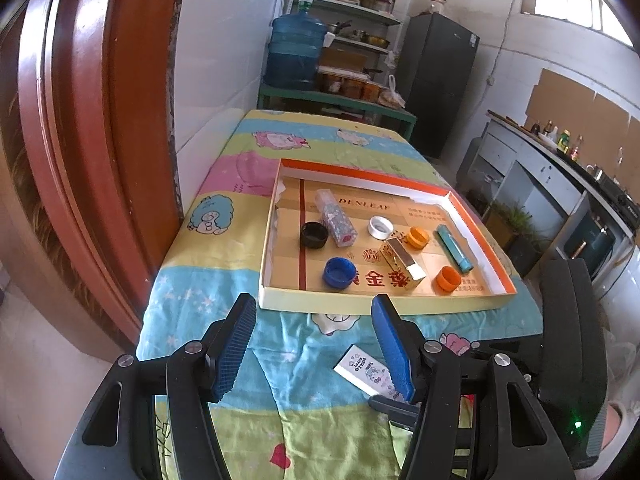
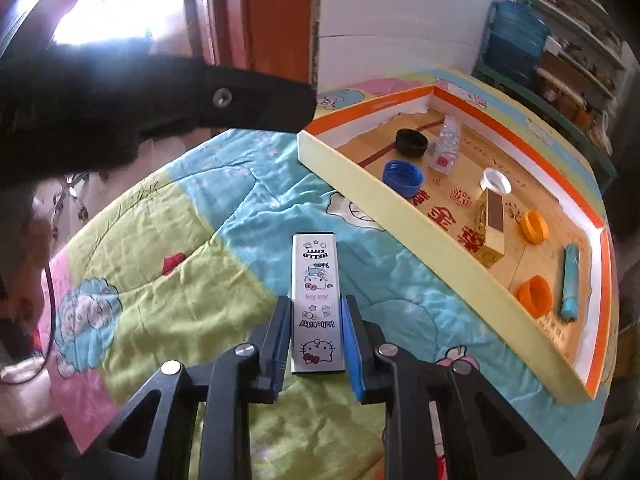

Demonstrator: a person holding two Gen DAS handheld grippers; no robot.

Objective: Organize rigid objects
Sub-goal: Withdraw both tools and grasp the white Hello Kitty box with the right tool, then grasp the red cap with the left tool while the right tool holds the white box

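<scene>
A white Hello Kitty box [image 2: 317, 300] is between the fingers of my right gripper [image 2: 316, 320], which is shut on it just above the quilt; it also shows in the left wrist view [image 1: 366, 372]. My left gripper [image 1: 314, 320] is open and empty, in front of the near wall of the shallow cardboard tray [image 1: 360, 298]. The tray [image 2: 360, 184] holds a black cap [image 1: 314, 235], a blue cap [image 1: 339, 273], a white cap [image 1: 381, 227], two orange caps [image 1: 417, 237] [image 1: 448, 279], a gold box [image 1: 402, 264], a clear patterned box [image 1: 335, 216] and a teal tube [image 1: 454, 247].
The table is covered by a cartoon quilt [image 1: 224, 320]. A red wooden door [image 1: 88, 120] stands at the left. A blue water jug [image 1: 294, 52], shelves and a dark fridge [image 1: 436, 80] are behind the table. A dark sleeve [image 2: 140, 96] reaches in at the upper left of the right wrist view.
</scene>
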